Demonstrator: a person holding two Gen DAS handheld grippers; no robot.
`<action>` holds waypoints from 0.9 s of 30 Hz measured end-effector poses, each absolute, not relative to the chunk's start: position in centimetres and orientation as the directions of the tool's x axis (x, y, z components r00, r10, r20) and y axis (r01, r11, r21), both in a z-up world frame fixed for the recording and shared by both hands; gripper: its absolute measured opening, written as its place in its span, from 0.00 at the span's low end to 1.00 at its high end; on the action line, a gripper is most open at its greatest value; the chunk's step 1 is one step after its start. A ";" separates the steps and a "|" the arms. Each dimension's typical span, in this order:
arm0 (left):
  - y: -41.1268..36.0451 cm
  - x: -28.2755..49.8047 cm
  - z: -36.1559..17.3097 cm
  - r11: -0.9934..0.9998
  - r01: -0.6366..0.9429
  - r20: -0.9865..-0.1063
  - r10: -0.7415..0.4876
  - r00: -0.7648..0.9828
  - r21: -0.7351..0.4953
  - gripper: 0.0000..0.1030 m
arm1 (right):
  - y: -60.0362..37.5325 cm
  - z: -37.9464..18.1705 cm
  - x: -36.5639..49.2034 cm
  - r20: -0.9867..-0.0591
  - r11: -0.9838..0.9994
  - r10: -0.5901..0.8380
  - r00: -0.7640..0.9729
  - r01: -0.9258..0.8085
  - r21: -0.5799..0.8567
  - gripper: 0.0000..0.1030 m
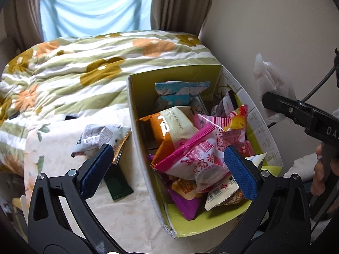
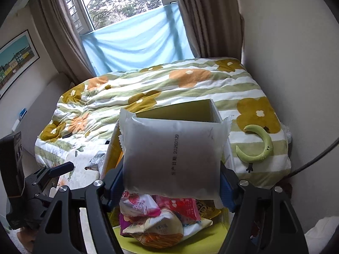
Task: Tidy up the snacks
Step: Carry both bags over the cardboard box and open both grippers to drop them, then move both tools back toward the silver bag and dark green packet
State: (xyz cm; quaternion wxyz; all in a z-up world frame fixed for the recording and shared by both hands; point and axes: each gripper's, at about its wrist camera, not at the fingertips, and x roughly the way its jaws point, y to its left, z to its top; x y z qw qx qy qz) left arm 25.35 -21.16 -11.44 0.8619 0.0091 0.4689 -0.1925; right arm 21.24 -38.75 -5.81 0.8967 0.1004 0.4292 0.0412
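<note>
A green-lined cardboard box stands on a small table and holds several snack packets, among them a pink packet and an orange-and-white one. My left gripper is open and empty, its pads straddling the box's left wall. My right gripper is shut on a white translucent packet and holds it above the box. The same packet shows at the right of the left wrist view, above the box's right side. A crumpled grey-white packet and a dark green packet lie on the table left of the box.
The table's cream floral cloth borders a bed with a flowered green-striped quilt. A green crescent toy lies on the quilt to the right. A wall stands close on the right. Curtains and a window are behind.
</note>
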 end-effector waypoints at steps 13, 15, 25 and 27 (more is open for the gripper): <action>-18.8 25.4 -11.7 0.956 0.277 -0.842 -0.228 0.490 -0.098 1.00 | -37.5 -10.3 27.8 -0.815 0.975 0.178 0.551 0.015 0.223 0.83; -18.4 25.2 -12.0 0.959 0.268 -0.845 -0.220 0.486 -0.096 1.00 | -37.7 -10.4 27.2 -0.802 0.974 0.168 0.574 0.028 0.224 0.94; -17.1 23.9 -12.4 0.964 0.241 -0.841 -0.224 0.493 -0.115 1.00 | -37.9 -10.6 23.8 -0.804 0.981 0.141 0.578 0.025 0.190 0.95; -16.8 23.5 -12.1 0.965 0.235 -0.836 -0.222 0.502 -0.115 1.00 | -38.0 -10.1 23.2 -0.799 0.978 0.158 0.580 0.019 0.208 0.96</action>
